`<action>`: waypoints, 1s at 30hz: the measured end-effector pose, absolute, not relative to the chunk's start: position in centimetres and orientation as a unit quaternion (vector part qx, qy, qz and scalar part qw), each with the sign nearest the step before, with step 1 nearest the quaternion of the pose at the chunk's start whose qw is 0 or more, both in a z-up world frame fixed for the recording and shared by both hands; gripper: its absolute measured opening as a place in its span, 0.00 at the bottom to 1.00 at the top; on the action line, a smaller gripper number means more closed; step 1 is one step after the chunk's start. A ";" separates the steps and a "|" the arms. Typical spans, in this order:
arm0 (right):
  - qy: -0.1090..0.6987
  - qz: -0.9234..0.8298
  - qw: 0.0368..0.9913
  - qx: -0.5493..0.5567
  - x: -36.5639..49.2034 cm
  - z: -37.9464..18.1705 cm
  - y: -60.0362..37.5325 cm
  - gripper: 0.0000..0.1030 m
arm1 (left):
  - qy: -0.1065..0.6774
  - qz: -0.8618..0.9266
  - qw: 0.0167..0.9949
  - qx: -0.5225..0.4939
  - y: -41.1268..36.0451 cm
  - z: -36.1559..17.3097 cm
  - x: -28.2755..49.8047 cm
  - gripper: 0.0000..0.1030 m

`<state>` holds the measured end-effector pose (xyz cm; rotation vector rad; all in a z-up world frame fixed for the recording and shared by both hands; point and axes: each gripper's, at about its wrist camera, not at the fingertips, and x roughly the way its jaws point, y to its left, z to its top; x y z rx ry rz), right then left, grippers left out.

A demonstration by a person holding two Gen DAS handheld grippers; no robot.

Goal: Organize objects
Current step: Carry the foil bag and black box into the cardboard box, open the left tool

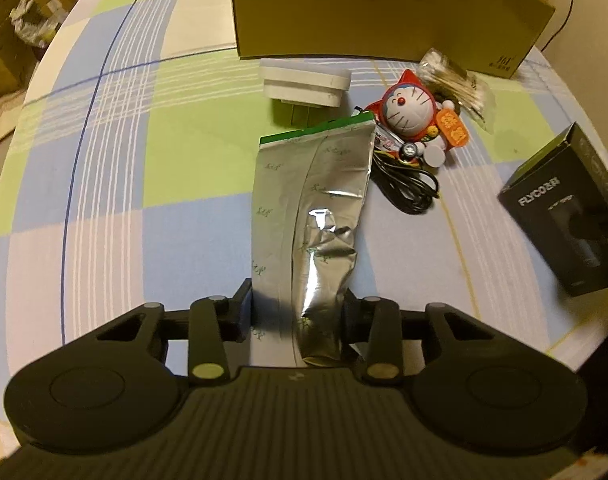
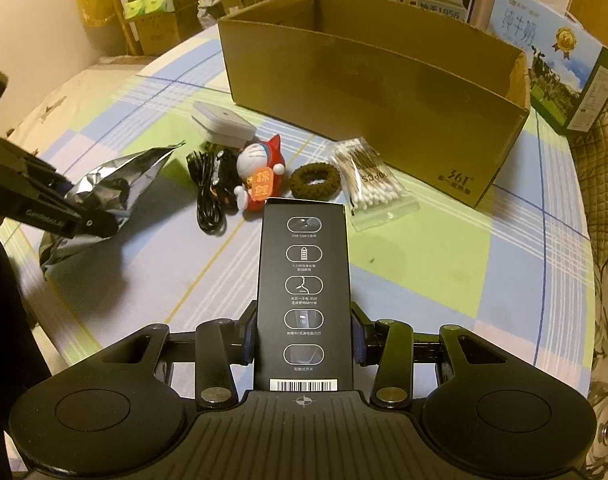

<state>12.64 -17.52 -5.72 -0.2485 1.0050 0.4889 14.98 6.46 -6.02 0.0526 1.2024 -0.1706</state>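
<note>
So the silver foil pouch (image 1: pixel 304 216) with the green top edge is pinched at its lower end in the left gripper (image 1: pixel 298 312), pads squeezed onto the crinkled foil from both sides, and the rest of the pouch sticks out ahead over the checked cloth (image 1: pixel 104 200) on the table. Over on the other side, the right gripper (image 2: pixel 304 336) is clamped on the black shaver box (image 2: pixel 304 280), the one with white icons down its face and a barcode at the near end, pads tight against its two long sides. Just past the pouch's top there's a little cluster: a coiled black cable (image 2: pixel 208 196), a Doraemon figure (image 2: pixel 256 178) in a red suit holding an orange tag, a white plug adapter (image 2: pixel 222 124) behind them, a dark brown scrunchie (image 2: pixel 315 178) and a clear bag of cotton swabs (image 2: pixel 374 184) to the right of that. The swab bag sits right up near the front wall of the open cardboard box (image 2: pixel 384 92), which stands at the far side of the table. Can't see into the bottom of it from here. Behind the table there's a milk carton box (image 2: pixel 552 68) and some stacked cartons (image 2: pixel 152 12), pretty cluttered back there.
</note>
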 end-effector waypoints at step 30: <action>0.436 0.207 0.870 -0.103 9.1 -1.3 -18.6 0.39 | 0.498 -0.106 0.861 0.020 3.0 1.4 9.9 0.34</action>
